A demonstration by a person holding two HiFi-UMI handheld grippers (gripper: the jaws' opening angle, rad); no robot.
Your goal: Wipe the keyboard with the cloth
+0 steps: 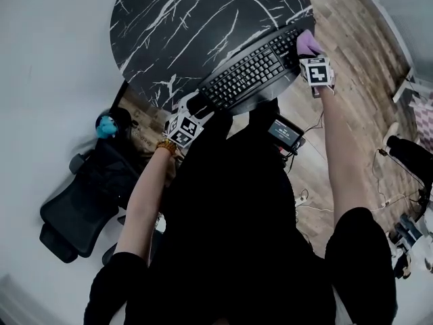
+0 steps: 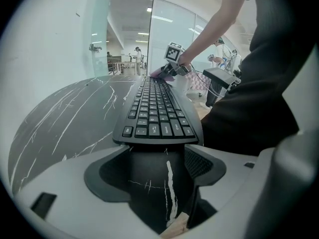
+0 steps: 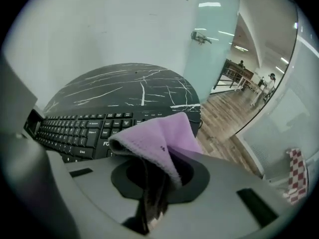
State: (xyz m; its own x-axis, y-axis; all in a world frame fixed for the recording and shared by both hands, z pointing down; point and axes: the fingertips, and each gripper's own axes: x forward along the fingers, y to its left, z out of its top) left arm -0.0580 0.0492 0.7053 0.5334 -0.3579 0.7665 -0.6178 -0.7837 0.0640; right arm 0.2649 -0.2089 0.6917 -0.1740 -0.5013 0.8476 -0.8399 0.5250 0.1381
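1. Keyboard (image 1: 250, 73): black, flat on round black marble table (image 1: 176, 19), right along the rim nearest the person. Long axis runs diagonal in head view, lower-left to upper-right; keys face up.
2. In left gripper view, kbd's short end points straight at the camera and the long axis runs away from it, w/ the far end reaching the other gripper.
3. Cloth (image 1: 308, 44): purple, bunched, on kbd's right end. In right gripper view it drapes fwd over the jaw mouth, covering part of the key rows behind.
4. Right gripper (image 1: 310, 54): jaws pinched on the cloth, a fold hanging down betw. them.
5. Left gripper (image 1: 196, 103): at kbd's left end, jaws spread wide w/ nothing gripped; only tabletop shows betw. them, kbd edge just ahead of the tips. Can't tell if touching.
6. Around: rest of the tabletop bare; wood floor (image 1: 358, 66) to the right; small device w/ screen (image 1: 285, 133) below the table edge, cables near it.
7. Black office chair (image 1: 81, 202) to the person's left, a blue item (image 1: 105, 126) on top of it.
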